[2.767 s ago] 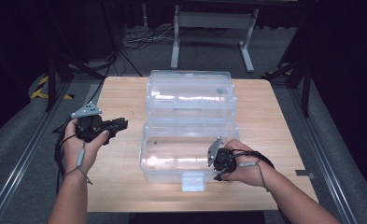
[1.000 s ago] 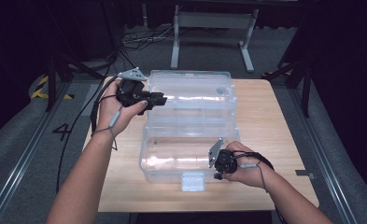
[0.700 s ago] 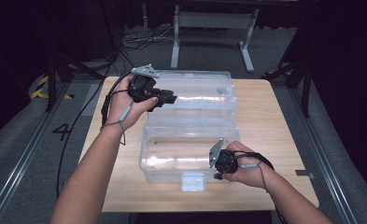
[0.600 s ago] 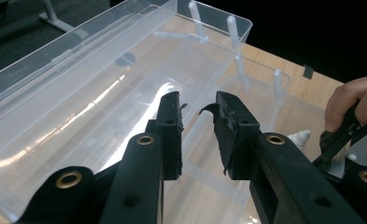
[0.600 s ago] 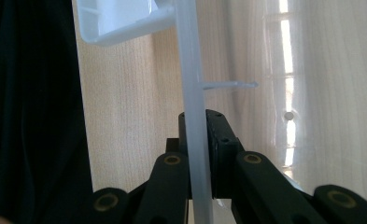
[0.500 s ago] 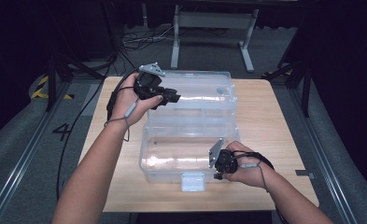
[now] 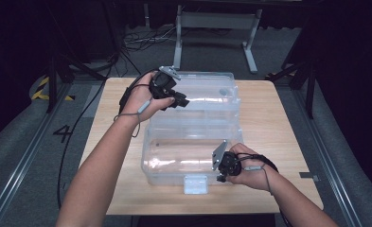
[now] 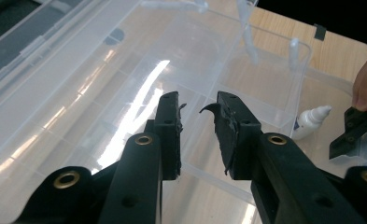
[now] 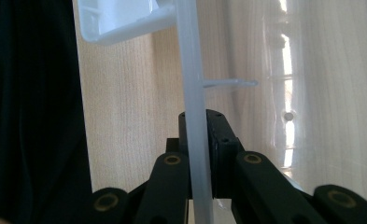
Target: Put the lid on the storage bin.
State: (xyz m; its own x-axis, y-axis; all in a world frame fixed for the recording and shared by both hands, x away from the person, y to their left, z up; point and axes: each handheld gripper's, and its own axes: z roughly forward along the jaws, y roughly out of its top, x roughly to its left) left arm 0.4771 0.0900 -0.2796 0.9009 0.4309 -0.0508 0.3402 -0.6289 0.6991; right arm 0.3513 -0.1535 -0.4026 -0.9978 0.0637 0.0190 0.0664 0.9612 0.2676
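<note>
A clear plastic box [image 7: 193, 142] lies open on the wooden table [image 7: 278, 127], its two halves spread near and far. My left gripper [image 7: 183, 101] hovers over the left of the far half. Seen in the left gripper view, it [image 8: 197, 109] is open with a gap between the jaws and nothing in it, above the clear dividers [image 8: 125, 93]. My right gripper [image 7: 220, 178] is at the near half's front right rim. In the right gripper view it [image 9: 197, 116] is shut on the thin clear rim [image 9: 193, 84].
A white latch [image 7: 195, 183] sticks out from the box's front edge, also in the right gripper view as a white latch [image 9: 120, 18]. A small white bottle [image 8: 309, 121] lies inside the box. Bare wood flanks the box. Cables [image 7: 141, 40] and a metal stand [image 7: 212, 23] lie beyond the table.
My left gripper has travelled from the table's left side up and rightward to above the box's far half. The right gripper has stayed on the rim.
</note>
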